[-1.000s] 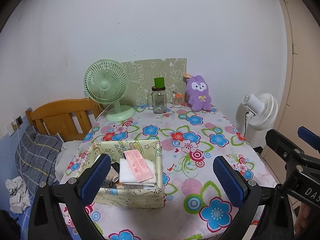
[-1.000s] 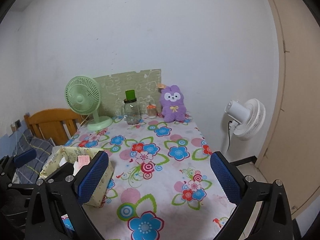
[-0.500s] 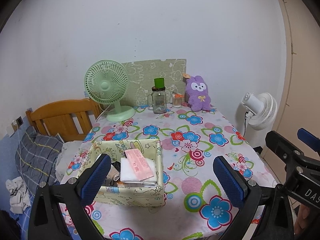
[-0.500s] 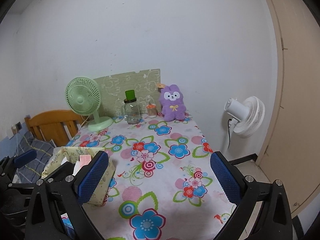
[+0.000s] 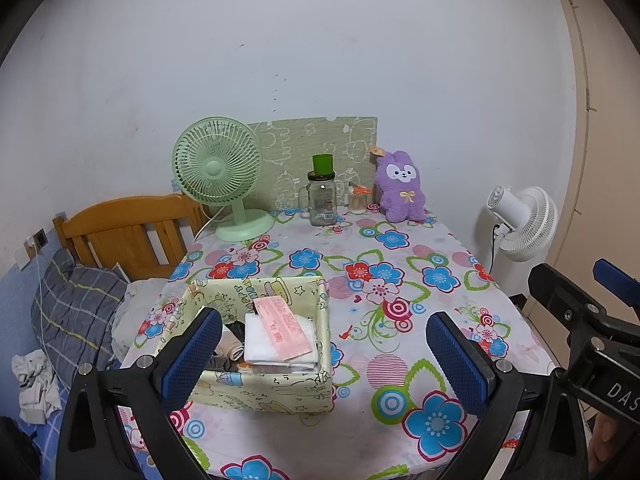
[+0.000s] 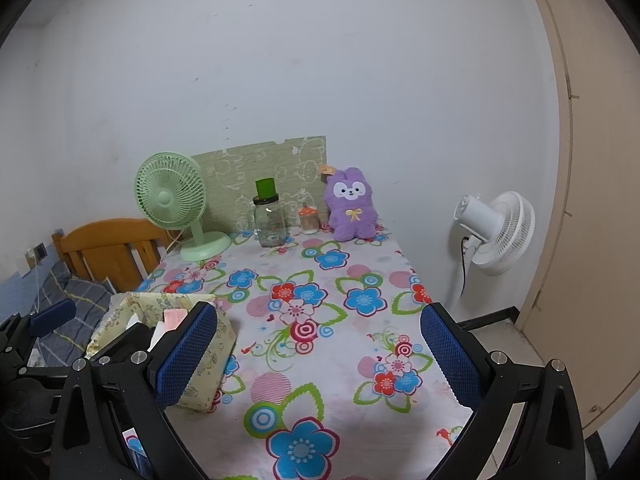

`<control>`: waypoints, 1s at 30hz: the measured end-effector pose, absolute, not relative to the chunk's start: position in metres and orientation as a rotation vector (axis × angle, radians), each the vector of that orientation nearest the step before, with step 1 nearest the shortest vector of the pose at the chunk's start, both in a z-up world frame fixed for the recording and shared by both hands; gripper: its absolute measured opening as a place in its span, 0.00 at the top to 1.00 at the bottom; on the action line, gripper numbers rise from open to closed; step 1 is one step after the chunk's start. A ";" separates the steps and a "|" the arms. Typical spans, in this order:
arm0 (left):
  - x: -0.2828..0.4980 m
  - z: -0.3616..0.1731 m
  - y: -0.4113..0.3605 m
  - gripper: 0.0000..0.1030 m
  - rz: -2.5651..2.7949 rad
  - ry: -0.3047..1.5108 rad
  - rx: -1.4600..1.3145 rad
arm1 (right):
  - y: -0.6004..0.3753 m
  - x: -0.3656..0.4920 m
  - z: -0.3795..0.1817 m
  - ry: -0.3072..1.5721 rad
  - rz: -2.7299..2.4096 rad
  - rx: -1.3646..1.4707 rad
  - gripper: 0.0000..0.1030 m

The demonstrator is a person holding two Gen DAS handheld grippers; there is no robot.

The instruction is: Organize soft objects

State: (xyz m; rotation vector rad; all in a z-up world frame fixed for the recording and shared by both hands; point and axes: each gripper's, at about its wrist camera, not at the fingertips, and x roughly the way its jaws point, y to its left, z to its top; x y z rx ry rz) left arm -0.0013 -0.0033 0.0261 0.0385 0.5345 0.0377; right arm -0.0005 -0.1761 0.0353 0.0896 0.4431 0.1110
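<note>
Left tongs [image 5: 324, 356]: spread wide and empty. You hold them low over the near edge of the counter [image 5: 400, 376], with the left pad [image 5: 192, 354] in front of the fabric bin.
Bed [image 5: 76, 312]: off the counter's left edge, with a striped pillow and a wooden headboard [image 5: 128, 228] behind it.
Fabric bin [image 5: 260, 392]: sits on the near left part of the counter. It is open-topped and holds folded white cloth [image 5: 276, 344] with a pink card [image 5: 282, 328] lying on top; darker rolled pieces lie at its left side.
Green desk fan [image 5: 220, 172]: stands upright at the far left of the counter, near the wall.
Glass jar [image 5: 322, 200]: stands at the far edge, between the green desk fan and the plush.
Purple plush [image 5: 400, 186]: sits upright at the far right edge against the wall, well apart from the bin. You should treat it as the remaining loose soft item.
Right tongs [image 6: 320, 356]: spread wide and empty, over the near right part of the counter.
White fan [image 6: 496, 230]: stands off the counter's right side.
Step in hand: judged to be between placements, with neither pair of tongs gripping anything.
Next move: reach the right tongs across to the plush, close on its body, and keep clear of the jar and the small container [image 5: 358, 202] just beside it.
</note>
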 end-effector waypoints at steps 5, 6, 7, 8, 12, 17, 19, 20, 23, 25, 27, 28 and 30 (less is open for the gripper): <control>-0.001 0.026 -0.001 0.00 0.038 0.534 0.035 | -0.175 0.000 0.035 0.442 0.111 0.089 0.00; -0.001 0.026 -0.001 0.00 0.039 0.533 0.036 | -0.175 -0.001 0.035 0.441 0.110 0.089 0.00; -0.001 0.026 -0.001 0.00 0.040 0.534 0.037 | -0.175 0.000 0.034 0.442 0.110 0.090 0.00; -0.001 0.026 -0.001 0.00 0.040 0.535 0.038 | -0.176 0.000 0.034 0.442 0.110 0.091 0.00; -0.001 0.026 -0.001 0.00 0.040 0.535 0.037 | -0.175 0.000 0.034 0.442 0.109 0.090 0.00; 0.000 0.026 0.000 0.00 0.041 0.537 0.035 | -0.174 0.001 0.033 0.445 0.111 0.090 0.00; 0.000 0.025 0.001 0.00 0.042 0.538 0.033 | -0.173 0.001 0.032 0.448 0.111 0.088 0.00; 0.001 0.025 0.002 0.00 0.043 0.539 0.032 | -0.172 0.002 0.032 0.449 0.111 0.088 0.00; 0.001 0.025 0.003 0.00 0.045 0.536 0.034 | -0.172 0.002 0.032 0.448 0.111 0.087 0.00; 0.001 0.024 0.004 0.00 0.047 0.534 0.033 | -0.172 0.002 0.032 0.448 0.112 0.087 0.00; 0.001 0.024 0.004 0.00 0.048 0.535 0.032 | -0.172 0.002 0.032 0.448 0.110 0.087 0.00; 0.001 0.024 0.004 0.00 0.048 0.534 0.032 | -0.172 0.002 0.033 0.448 0.111 0.088 0.00; 0.001 0.025 0.004 0.00 0.047 0.533 0.033 | -0.172 0.002 0.033 0.448 0.111 0.088 0.00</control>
